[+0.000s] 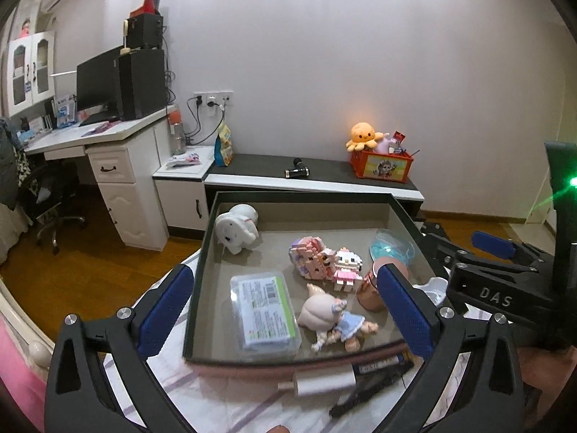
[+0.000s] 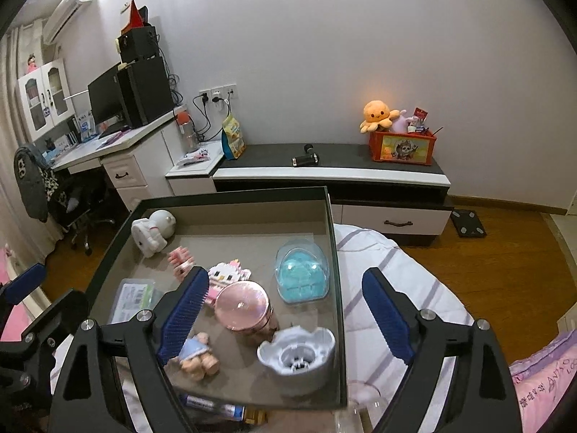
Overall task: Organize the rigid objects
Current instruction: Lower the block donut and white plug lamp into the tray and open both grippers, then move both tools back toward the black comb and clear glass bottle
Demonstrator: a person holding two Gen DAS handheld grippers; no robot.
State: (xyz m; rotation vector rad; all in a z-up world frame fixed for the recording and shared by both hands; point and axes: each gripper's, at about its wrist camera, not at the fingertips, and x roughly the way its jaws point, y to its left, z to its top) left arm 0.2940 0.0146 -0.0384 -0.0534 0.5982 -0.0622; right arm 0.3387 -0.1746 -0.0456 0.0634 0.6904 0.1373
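A shallow dark-rimmed box (image 1: 202, 252) with a grey floor lies on a striped bedsheet. In it are a white astronaut figure (image 1: 238, 231), pink brick figures (image 1: 313, 259), a clear case with a green label (image 1: 265, 314), a doll in a blue dress (image 1: 331, 321), a pink round jar (image 2: 245, 306), a blue domed container (image 2: 303, 276) and a white crown-shaped piece (image 2: 297, 353). My left gripper (image 1: 285, 310) is open, its fingers spread around the case and doll without touching them. My right gripper (image 2: 286, 317) is open too, one finger over the box and the other outside its right wall.
A silver cylinder (image 1: 324, 384) and dark pens (image 1: 371, 386) lie on the sheet in front of the box. Beyond are a low cabinet (image 2: 331, 173) with an orange toy crate (image 2: 402, 148), a desk with a monitor (image 1: 97, 83), an office chair (image 1: 54, 195) and wood floor.
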